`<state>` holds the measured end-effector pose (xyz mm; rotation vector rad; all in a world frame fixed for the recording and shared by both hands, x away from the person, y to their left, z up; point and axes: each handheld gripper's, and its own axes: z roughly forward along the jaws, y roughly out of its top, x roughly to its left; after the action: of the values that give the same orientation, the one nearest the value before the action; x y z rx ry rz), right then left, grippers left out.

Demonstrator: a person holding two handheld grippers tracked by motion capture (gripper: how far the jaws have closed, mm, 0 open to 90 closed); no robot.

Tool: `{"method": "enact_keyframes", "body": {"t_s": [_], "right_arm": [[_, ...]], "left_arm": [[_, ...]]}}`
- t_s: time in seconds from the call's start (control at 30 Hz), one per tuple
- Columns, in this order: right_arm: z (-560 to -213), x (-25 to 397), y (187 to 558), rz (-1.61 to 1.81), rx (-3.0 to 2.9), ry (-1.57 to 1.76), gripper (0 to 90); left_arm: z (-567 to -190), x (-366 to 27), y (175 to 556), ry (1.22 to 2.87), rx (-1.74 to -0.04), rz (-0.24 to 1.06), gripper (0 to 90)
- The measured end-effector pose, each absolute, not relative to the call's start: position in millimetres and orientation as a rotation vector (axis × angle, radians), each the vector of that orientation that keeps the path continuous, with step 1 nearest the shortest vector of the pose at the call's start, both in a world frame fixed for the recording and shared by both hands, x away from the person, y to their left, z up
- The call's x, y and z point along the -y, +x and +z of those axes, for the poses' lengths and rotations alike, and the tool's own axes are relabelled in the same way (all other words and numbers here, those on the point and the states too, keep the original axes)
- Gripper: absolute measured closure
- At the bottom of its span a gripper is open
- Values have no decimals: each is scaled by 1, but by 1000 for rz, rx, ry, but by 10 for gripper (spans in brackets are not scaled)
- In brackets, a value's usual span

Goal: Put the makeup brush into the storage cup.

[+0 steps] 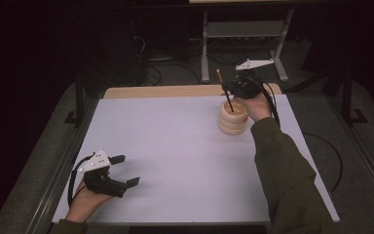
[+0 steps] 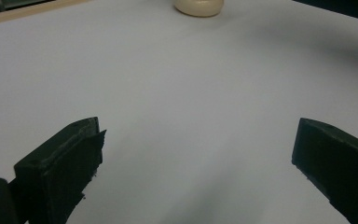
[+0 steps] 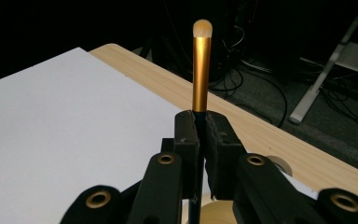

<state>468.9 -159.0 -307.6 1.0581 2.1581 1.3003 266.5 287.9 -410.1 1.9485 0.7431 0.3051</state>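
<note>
while pinched in the right gripper point(image 3: 200, 140), a black-handled brush point(image 3: 201, 70), gold ferrule, pale tip; left gripper point(image 1: 126, 170) jaws wide.

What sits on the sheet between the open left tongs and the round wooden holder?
Nothing: in the high view, bare white sheet runs from the left tongs to the holder.

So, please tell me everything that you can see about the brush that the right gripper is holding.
The brush is thin, with a black handle, a shiny gold metal sleeve and a small pale rounded tuft on top. It stands nearly upright, tuft end up. The right gripper is shut on its handle just under the gold part. In the high view its lower end goes down into the round, ribbed cream holder at the far right of the white table.
</note>
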Motion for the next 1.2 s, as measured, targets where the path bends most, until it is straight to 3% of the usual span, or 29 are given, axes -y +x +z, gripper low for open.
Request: {"method": "enact_keyframes", "body": {"t_s": [1.2], "right_arm": [[-339, 153, 491, 1246, -2141, 1123, 830]], "left_arm": [[-411, -289, 266, 1951, -749, 300, 12]]}}
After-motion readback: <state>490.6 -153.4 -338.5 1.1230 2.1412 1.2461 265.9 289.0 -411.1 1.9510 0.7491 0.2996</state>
